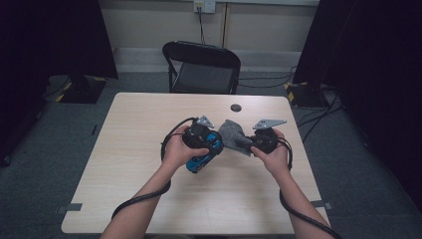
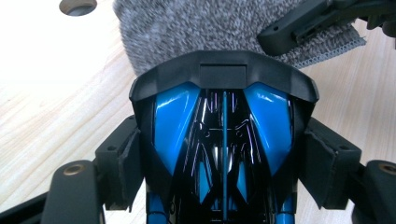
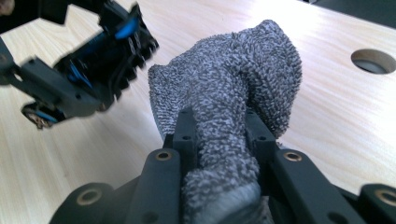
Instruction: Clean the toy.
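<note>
Left gripper (image 1: 211, 142) grasps a blue-and-black toy car (image 2: 223, 140), jaws clamped on its sides, car lifted over the table (image 1: 129, 164) mid-centre. Right gripper (image 1: 249, 144) is clenched on a bunched grey cloth (image 3: 233, 88), which pokes out past the jaws toward the car. Cloth and car sit just beside each other, maybe touching at the car's dark end; hard to tell.

Step looks like wiping the car with the cloth. To do it well: keep the car grip firm and steady, bring the loose cloth end onto the glossy blue panels, rub with the cloth, not the right jaw tips. Tilt the car so the cloth reaches the top. Avoid squeezing harder; the shell looks slick.
</note>
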The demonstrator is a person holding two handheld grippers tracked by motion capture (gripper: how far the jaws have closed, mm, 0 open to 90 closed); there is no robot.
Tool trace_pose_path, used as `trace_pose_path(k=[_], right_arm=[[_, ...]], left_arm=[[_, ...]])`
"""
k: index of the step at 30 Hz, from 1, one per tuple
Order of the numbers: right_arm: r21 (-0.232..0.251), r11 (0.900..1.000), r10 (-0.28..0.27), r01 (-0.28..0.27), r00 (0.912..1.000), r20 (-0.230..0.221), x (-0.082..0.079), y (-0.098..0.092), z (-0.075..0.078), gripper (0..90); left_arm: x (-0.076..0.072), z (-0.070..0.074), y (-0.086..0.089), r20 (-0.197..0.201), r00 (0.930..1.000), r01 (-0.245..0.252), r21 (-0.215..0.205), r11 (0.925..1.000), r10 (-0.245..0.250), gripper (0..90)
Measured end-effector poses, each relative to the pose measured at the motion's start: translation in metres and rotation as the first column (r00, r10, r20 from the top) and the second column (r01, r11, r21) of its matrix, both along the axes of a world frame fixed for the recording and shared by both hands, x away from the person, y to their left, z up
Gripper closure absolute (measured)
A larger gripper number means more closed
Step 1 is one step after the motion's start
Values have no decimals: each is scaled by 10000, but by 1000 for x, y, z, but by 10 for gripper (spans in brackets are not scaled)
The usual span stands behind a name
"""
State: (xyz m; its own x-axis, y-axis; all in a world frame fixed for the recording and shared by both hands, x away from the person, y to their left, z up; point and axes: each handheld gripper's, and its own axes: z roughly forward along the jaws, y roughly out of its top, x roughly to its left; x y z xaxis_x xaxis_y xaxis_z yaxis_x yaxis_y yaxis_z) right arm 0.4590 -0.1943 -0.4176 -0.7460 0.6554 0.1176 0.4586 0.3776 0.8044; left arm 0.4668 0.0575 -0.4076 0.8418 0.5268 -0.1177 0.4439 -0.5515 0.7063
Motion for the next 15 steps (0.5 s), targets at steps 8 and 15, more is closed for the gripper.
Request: trace_pose_path(k=[8,15], right_arm=[[78,9998,180,-180,9998,64,-2,5,2,715],[220,9990,380,-381,9992,76,-5,10,2,716]], left_arm=[[0,-4,-1,-53,10000,14,68,10000,-13,254],[1,-8,-1,-116,9999,-36,95,9999,37,254]])
